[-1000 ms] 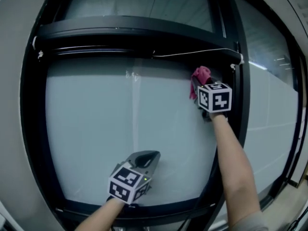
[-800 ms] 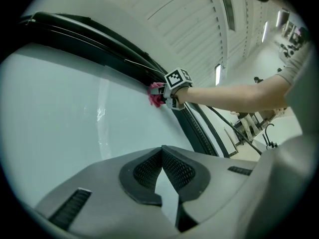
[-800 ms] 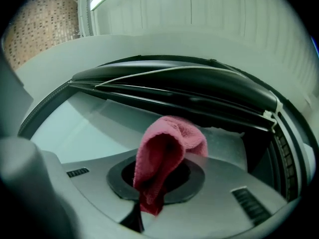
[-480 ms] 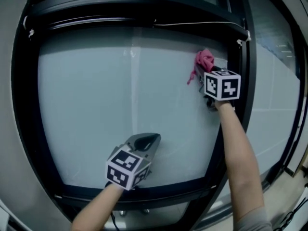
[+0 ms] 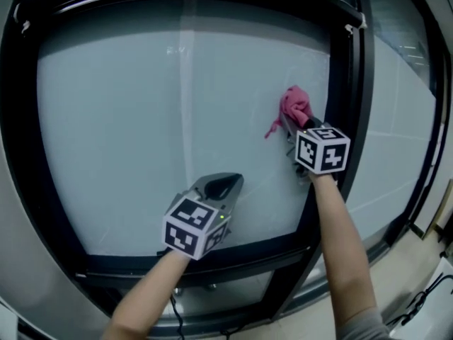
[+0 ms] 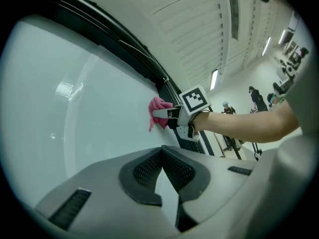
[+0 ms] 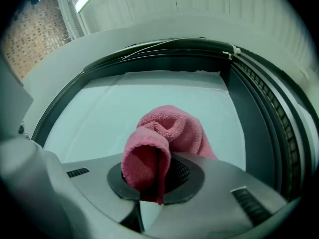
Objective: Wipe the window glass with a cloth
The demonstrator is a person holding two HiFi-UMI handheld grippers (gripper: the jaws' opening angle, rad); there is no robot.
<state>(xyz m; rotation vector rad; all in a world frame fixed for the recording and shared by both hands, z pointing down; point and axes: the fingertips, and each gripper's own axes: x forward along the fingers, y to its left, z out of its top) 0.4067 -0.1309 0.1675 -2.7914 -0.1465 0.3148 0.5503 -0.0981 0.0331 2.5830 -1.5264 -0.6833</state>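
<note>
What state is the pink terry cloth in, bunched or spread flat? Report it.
Bunched: the pink terry cloth sits crumpled in folds, clamped between the right gripper's jaws.

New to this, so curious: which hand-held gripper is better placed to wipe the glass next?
The right hand-held gripper: it is shut on the cloth at the glass. The left hand-held gripper is shut, empty.

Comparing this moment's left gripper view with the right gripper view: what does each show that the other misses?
Left gripper view only: the left gripper's shut, empty jaws, the right gripper seen from outside with its marker cube, the forearm behind it, and distant people. Right gripper view only: the pink cloth's fold clamped between the right gripper's jaws. Both: pink cloth, window glass and black frame.
</note>
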